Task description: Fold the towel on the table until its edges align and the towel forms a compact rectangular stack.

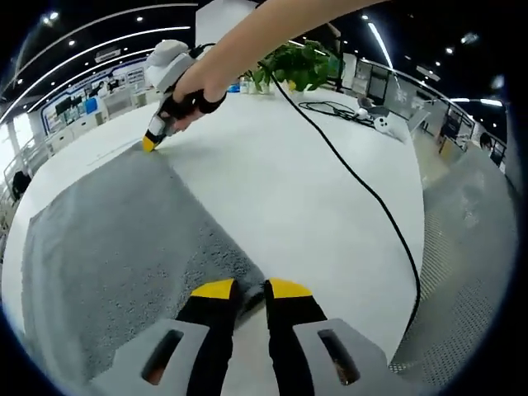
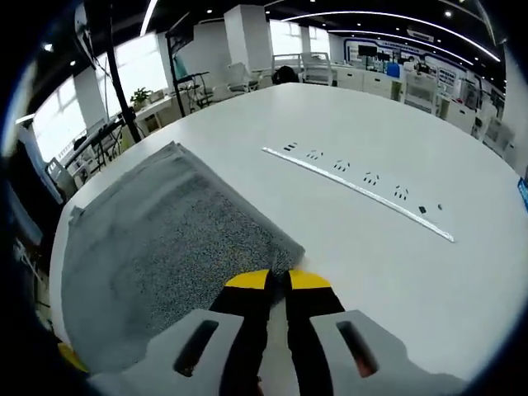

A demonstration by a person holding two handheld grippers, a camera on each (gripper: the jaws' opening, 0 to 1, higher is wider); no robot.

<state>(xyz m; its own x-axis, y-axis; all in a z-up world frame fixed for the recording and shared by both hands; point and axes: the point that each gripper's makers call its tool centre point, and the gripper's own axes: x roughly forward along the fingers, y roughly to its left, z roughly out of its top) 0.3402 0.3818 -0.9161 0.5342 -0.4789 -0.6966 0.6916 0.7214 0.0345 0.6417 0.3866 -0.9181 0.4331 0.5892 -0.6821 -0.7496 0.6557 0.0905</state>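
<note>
Both the left gripper (image 1: 250, 288) and right gripper (image 2: 277, 280) pinch neighbouring corners of the grey towel (image 1: 115, 239) lying flat on the white table (image 1: 313, 190); lifting them together, level, should align edges.

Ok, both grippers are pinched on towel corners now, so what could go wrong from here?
1. The left gripper and right gripper each hold only the very edge of the grey towel; a corner could slip out when lifted.
2. The black cable trails across the white table beside the towel and could snag or drag during the fold.
3. Uneven lifting could leave the edges misaligned.
</note>
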